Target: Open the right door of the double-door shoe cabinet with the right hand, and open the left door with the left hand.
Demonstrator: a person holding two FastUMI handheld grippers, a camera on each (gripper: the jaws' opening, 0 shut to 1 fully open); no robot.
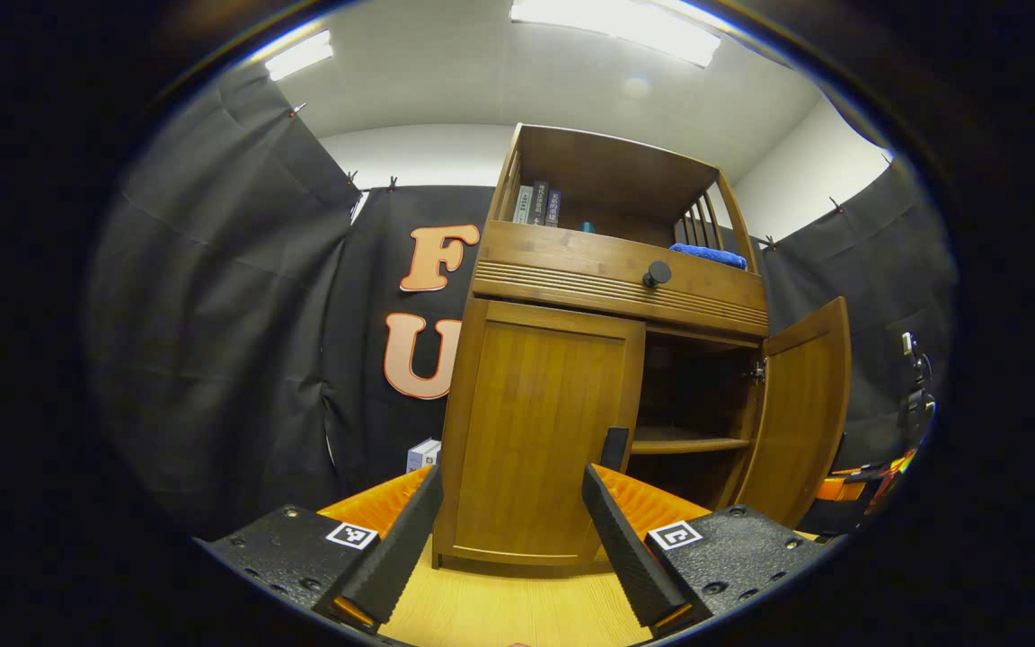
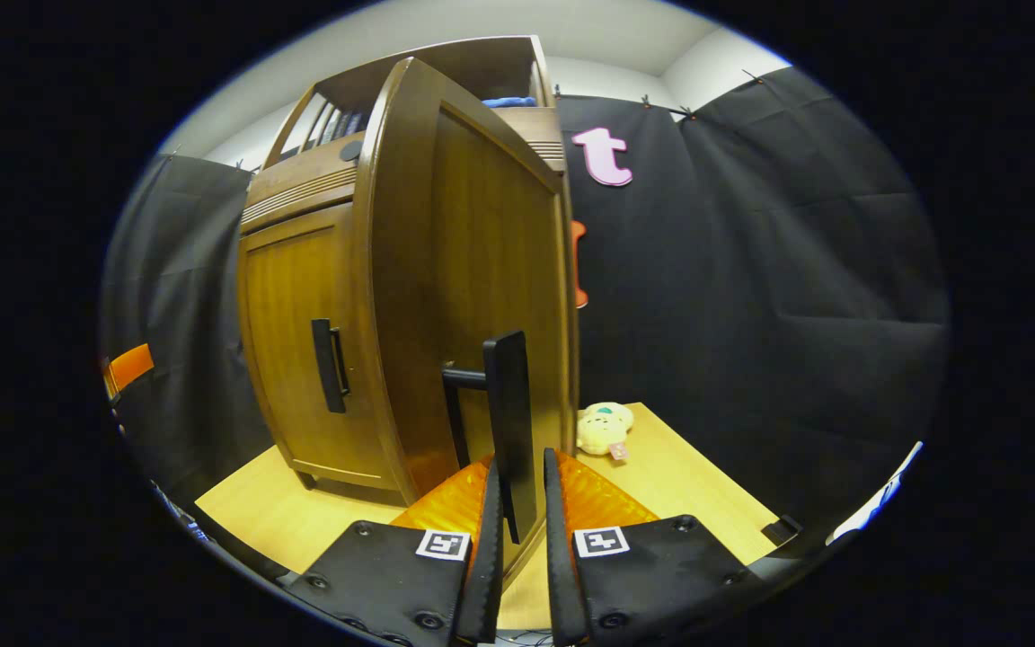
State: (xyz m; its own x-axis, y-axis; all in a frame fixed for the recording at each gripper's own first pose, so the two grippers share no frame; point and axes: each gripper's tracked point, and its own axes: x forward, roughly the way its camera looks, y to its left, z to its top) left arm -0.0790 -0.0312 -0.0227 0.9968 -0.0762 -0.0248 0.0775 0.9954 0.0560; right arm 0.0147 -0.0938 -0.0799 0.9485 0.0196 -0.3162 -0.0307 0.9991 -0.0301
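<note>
Scene: a wooden shoe cabinet [image 1: 571,395] stands on a pale wood floor [image 1: 517,611] in a black-draped booth, books [image 1: 537,205] and a blue cloth [image 1: 708,254] on its open top shelf.
Right door: the right door [image 1: 800,409] stands swung well out on its hinge, baring a dark inner shelf [image 1: 688,443]; in the right gripper view the same door [image 2: 473,288] juts edge-on toward the camera.
Right gripper: the right gripper [image 2: 522,512] is clamped on the right door's handle [image 2: 508,422], a finger pressed to each side of the upright bar.
Left door: the left door [image 1: 540,431] sits flush and closed; its handle [image 1: 614,448] shows at the door's inner edge, just above the tip of one finger.
Left gripper: the left gripper [image 1: 508,530] hangs wide open in front of the closed door, low and short of the handle, touching nothing.
Step in hand: the right half of the job looks all but done; the left half is not yet begun.
Next move: by these frames, the left gripper needs to rise and shift toward the handle, straddle the bar, close, then pull along the door's arc.
Bystander: a small plush toy [image 2: 605,429] lies on the floor beside the cabinet, apart from both doors.
</note>
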